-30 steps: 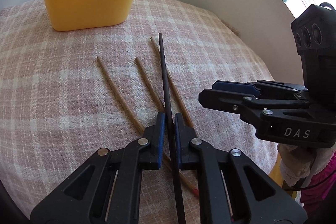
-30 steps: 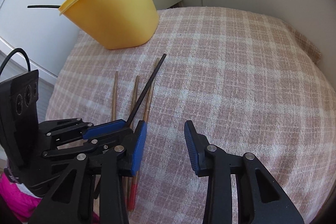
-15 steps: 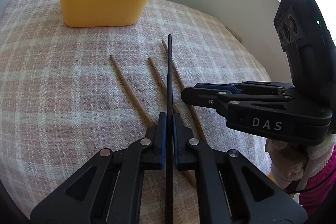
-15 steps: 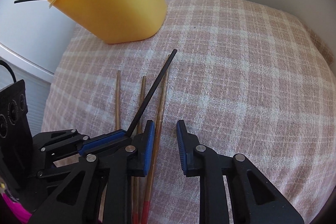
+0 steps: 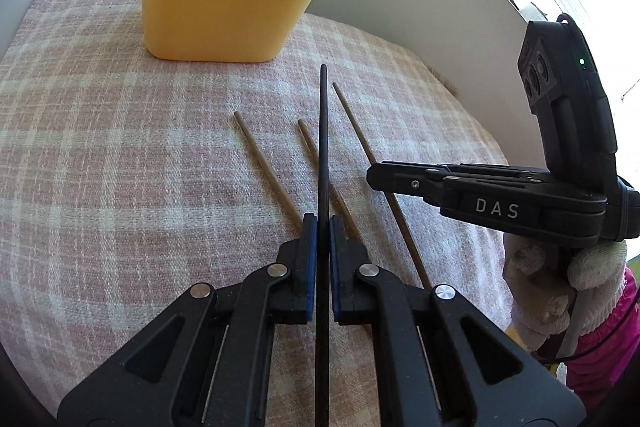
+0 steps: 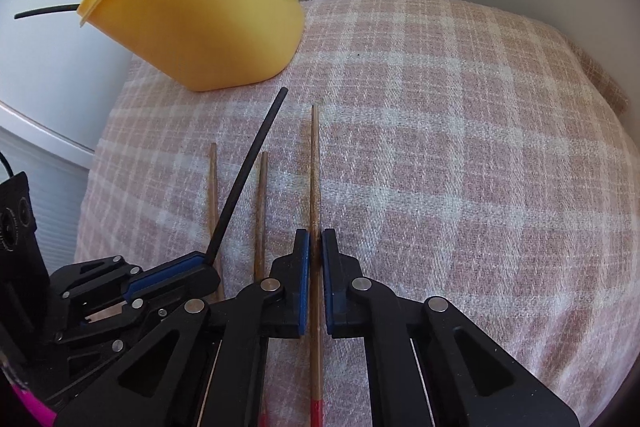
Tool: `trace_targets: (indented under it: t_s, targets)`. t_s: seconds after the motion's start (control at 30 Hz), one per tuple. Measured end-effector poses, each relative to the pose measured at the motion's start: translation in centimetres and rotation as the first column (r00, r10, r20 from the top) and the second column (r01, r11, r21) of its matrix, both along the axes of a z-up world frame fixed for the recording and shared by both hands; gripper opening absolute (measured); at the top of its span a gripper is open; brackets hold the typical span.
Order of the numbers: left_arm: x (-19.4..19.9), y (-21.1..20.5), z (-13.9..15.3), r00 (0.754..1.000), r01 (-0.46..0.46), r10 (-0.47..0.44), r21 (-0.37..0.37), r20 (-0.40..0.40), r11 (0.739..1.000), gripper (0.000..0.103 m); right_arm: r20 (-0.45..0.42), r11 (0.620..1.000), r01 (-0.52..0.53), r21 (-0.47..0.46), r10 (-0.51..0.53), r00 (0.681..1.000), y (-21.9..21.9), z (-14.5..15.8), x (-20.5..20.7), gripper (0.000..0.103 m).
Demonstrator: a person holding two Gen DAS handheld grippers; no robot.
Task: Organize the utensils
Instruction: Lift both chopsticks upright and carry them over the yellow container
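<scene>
A desk covered with a pink-and-cream checked cloth (image 6: 460,155) is seen from two claw-mounted cameras. A tall yellow plastic cup (image 6: 208,15) stands near the far left corner of the desk, with a few sticks already leaning out of its mouth.

The left claw (image 5: 322,239) is closed tight on a black chopstick (image 5: 323,147), which is held clear of the cloth and pointed toward the cup. The right claw (image 6: 315,251) is closed around a bamboo chopstick with a red end (image 6: 315,187), gripped about midway along its shaft; whether it is lifted off the cloth cannot be told. A white glove (image 5: 560,291) is seen on the hand holding the right claw.

Two more bamboo chopsticks (image 6: 262,211) are left lying side by side on the cloth, between the two claws, toward the near left part of the desk.

The step in hand is judged to be carrying the gripped sticks to the cup. It is best done if each stick is raised well above the rim, tipped nearly upright, and released only once its lower end is inside the mouth. The light cup could be tipped by a sideways knock, so the two claws are best brought in one at a time.
</scene>
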State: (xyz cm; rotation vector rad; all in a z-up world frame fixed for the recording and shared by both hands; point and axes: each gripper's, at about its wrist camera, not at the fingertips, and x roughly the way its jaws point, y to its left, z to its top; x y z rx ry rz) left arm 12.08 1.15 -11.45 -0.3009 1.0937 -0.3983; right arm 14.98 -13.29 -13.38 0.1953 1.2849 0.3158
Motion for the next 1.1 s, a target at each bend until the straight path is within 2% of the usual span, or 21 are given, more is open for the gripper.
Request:
trace_targets:
  t_s: [0.23, 0.47, 0.8, 0.9, 1.1]
  targets:
    - [-1.4, 1.9, 2.3, 0.999, -0.017, 0.019, -0.044, 0.048, 0.999, 0.004, 0.095, 1.000, 0.026, 0.017, -0.028, 0.995, -1.6, 3.2, -1.4, 0.005]
    - [-2.6, 3.4, 5.8, 0.989, -0.036, 0.050, -0.104, 0.139, 0.994, 0.004, 0.217, 0.999, 0.046, 0.007, -0.046, 0.975, -3.1, 6.8, -2.5, 0.005]
    - [-3.1, 5.9, 11.1, 0.946, -0.079, 0.123, -0.156, 0.299, 0.985, 0.004, 0.362, 0.998, 0.058, 0.018, -0.060, 0.930, -2.8, 11.1, -2.8, 0.005]
    - [-2.2, 5.6, 11.9, 0.933, -0.105, 0.165, -0.195, 0.321, 0.975, 0.004, 0.394, 0.998, 0.061, 0.032, -0.069, 0.917, -2.9, 12.2, -2.5, 0.005]
    - [0.4, 6.0, 13.5, 0.904, -0.137, 0.210, -0.214, 0.371, 0.967, 0.004, 0.452, 0.996, 0.067, 0.051, -0.083, 0.888, -2.5, 14.1, -0.9, 0.005]
